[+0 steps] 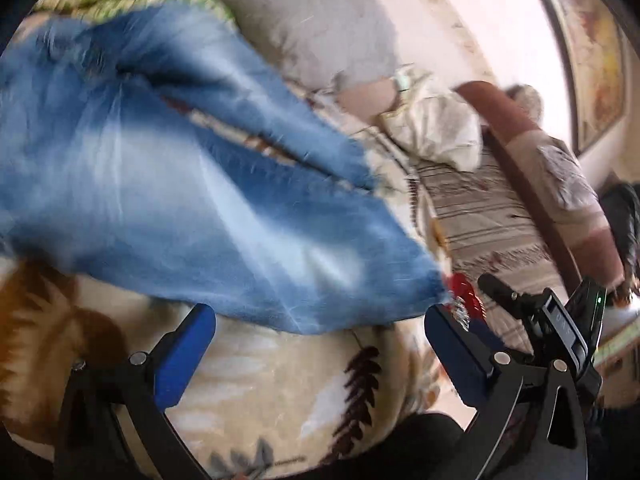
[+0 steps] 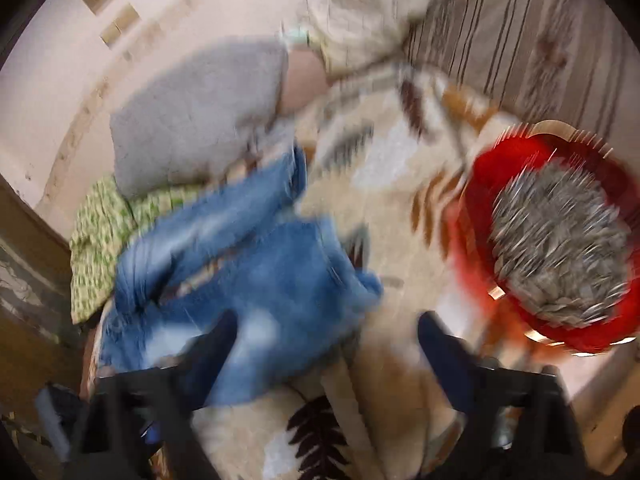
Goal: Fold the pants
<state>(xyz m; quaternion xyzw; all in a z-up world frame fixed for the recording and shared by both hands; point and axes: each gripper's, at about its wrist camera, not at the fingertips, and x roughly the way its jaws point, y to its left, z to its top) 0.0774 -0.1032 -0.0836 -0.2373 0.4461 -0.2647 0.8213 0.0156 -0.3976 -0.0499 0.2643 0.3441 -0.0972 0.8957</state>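
Note:
Blue jeans (image 1: 168, 184) lie spread on a bed covered by a cream blanket with a leaf print (image 1: 260, 392). My left gripper (image 1: 320, 324) is open just short of the nearest leg hem, with its blue pads (image 1: 184, 352) standing wide and nothing pressed between them. In the right wrist view the jeans (image 2: 256, 272) lie bunched and blurred. My right gripper (image 2: 328, 332) is open above the blanket (image 2: 372, 184), and its left finger (image 2: 216, 348) overlaps the denim's edge. Neither gripper holds any cloth.
A red basket (image 2: 492, 184) holding grey patterned cloth (image 2: 560, 240) stands at the right. Behind the jeans lie a grey pillow (image 2: 192, 120), a green-print cloth (image 2: 100, 232) and a cream bundle (image 2: 360, 12). Striped rug (image 2: 520, 40) covers the floor. A black housing with a green light (image 1: 560, 316) is at the right.

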